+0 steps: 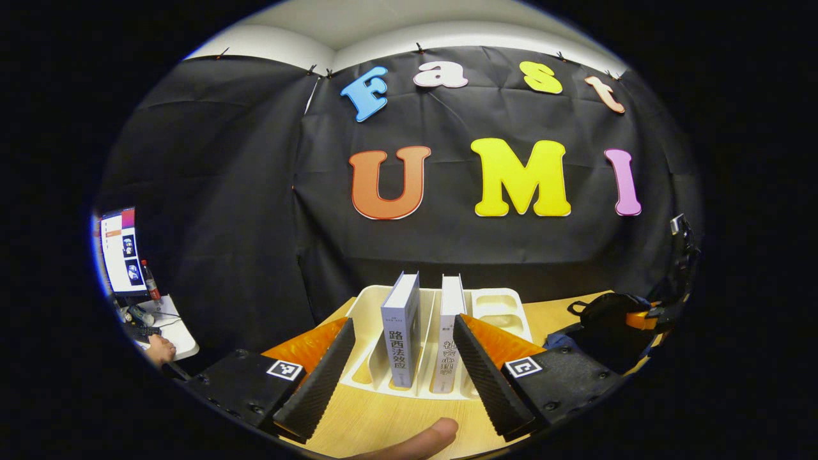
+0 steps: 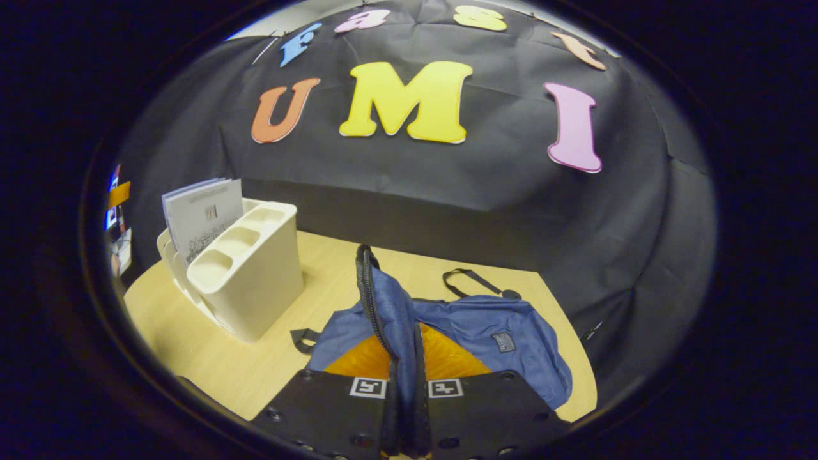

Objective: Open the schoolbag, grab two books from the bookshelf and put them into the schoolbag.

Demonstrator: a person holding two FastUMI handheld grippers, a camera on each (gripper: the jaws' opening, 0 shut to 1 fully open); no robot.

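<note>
The left gripper (image 1: 402,377) hangs spread wide before two upright pale-spined books (image 1: 401,332) in the cream plastic bookshelf (image 2: 252,281) on the light wooden table (image 2: 192,345). The right gripper (image 2: 404,409) pinches a raised fold, apparently the zipper edge, of the blue fabric schoolbag (image 2: 498,332) lying beside the shelf.

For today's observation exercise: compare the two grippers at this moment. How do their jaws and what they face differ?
The left gripper has its jaws wide open with nothing between them; the right gripper has its jaws shut on a fold of the blue schoolbag. The left gripper faces two upright books in the white bookshelf; the right gripper faces the schoolbag, with the bookshelf off to its left. Both are over the same wooden table.
</note>
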